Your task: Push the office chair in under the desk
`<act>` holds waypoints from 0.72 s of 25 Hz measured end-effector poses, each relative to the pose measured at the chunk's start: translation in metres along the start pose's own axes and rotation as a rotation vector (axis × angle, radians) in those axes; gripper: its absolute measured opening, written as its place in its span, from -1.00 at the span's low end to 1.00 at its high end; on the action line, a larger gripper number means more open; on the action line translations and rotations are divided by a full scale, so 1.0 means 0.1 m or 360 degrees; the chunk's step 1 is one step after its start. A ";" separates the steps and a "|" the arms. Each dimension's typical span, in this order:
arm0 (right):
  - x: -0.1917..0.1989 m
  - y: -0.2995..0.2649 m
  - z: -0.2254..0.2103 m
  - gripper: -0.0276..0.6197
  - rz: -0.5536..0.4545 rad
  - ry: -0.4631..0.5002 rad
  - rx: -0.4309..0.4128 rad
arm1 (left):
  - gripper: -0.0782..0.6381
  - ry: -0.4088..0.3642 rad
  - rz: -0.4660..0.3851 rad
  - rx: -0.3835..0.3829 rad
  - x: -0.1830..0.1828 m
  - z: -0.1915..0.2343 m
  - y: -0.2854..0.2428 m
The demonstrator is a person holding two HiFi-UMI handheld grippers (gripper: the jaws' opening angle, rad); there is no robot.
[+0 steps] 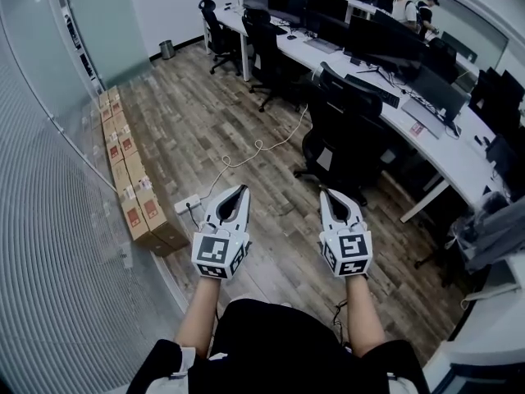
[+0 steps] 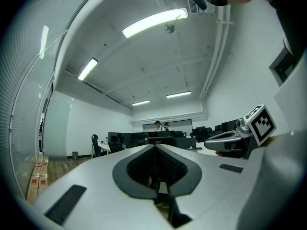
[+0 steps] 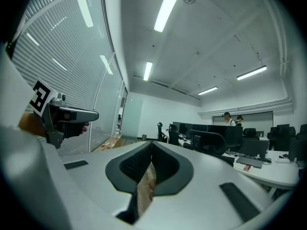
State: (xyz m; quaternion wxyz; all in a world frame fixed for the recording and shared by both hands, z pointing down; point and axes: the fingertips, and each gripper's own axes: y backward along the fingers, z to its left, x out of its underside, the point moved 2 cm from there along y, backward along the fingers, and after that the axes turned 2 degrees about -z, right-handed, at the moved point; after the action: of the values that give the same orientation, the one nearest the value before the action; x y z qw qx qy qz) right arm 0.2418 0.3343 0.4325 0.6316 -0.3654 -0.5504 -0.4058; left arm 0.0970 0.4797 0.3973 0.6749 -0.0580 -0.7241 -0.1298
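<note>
A black office chair (image 1: 344,125) stands pulled out from the long white desk (image 1: 443,150), on the wood floor ahead and to my right. In the right gripper view the chair's back (image 3: 211,143) shows just right of the jaws. My left gripper (image 1: 240,191) and right gripper (image 1: 326,195) are held side by side in front of me, well short of the chair. Both are shut with nothing between the jaws. The left gripper view looks level across the room, with the right gripper (image 2: 211,140) at its right.
More black chairs (image 1: 262,43) and monitors (image 1: 385,43) line the desk. A white cable (image 1: 258,148) and power strip (image 1: 187,203) lie on the floor. Cardboard boxes (image 1: 131,179) run along the glass wall at left. Two people (image 1: 406,2) stand at the far end.
</note>
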 end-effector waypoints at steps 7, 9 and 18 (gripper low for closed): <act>0.08 -0.02 -0.19 -0.84 0.0014 -0.0016 -0.0019 | -0.73 -0.0020 0.0029 -0.0021 0.05 -0.13 -0.11; 0.08 -0.05 -0.22 -0.84 0.0014 -0.0009 -0.0027 | -0.73 -0.0025 0.0031 -0.0036 0.06 -0.12 -0.15; 0.16 -0.36 -0.35 -0.84 0.0032 0.0000 -0.0018 | -0.72 0.0022 0.0007 -0.0053 0.13 0.05 -0.42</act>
State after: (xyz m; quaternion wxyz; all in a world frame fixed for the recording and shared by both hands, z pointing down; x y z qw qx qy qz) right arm 0.2240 0.2862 0.4444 0.6335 -0.3744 -0.5445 -0.4025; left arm 0.0800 0.4400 0.4049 0.6791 -0.0697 -0.7170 -0.1407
